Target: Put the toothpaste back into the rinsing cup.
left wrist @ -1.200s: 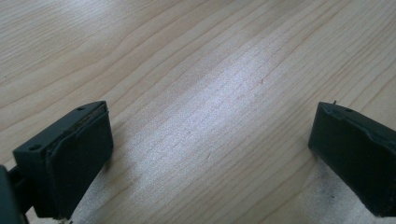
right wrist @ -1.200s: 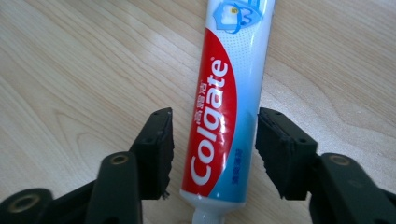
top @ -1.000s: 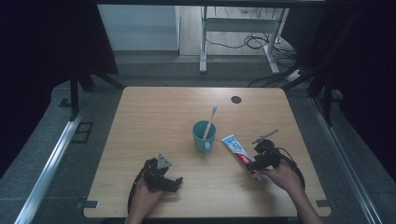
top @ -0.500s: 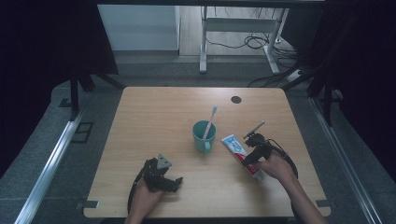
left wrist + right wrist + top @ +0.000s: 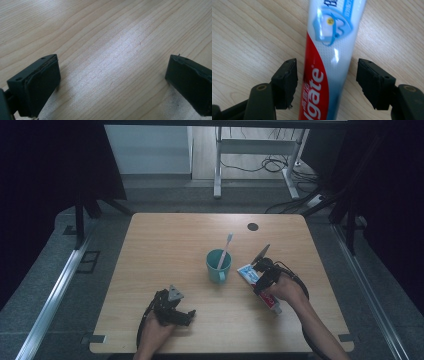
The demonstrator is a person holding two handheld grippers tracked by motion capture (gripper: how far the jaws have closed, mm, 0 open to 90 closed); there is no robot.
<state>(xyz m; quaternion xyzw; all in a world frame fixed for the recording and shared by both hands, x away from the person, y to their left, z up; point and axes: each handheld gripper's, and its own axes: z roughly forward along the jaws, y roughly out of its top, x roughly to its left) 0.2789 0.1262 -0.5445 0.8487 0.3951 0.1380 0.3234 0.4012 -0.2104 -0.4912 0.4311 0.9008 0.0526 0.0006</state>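
Looking down from the high view, we note a teal cup (image 5: 218, 265) mid-table with a toothbrush (image 5: 224, 251) standing in it, head up. Just right of the cup lies the tube (image 5: 250, 274) of toothpaste, flat on the wooden table (image 5: 165, 235); the right gripper (image 5: 261, 281) sits over it. The left gripper (image 5: 188, 316) rests near the front edge, well apart. Grey floor, cables and a desk frame lie beyond.

Left gripper view: we see jaws wide, bare wood between.

Right gripper view: we see the tube (image 5: 329, 57) between the jaws, which have just been opening; gaps show on both sides, pads not pressing.
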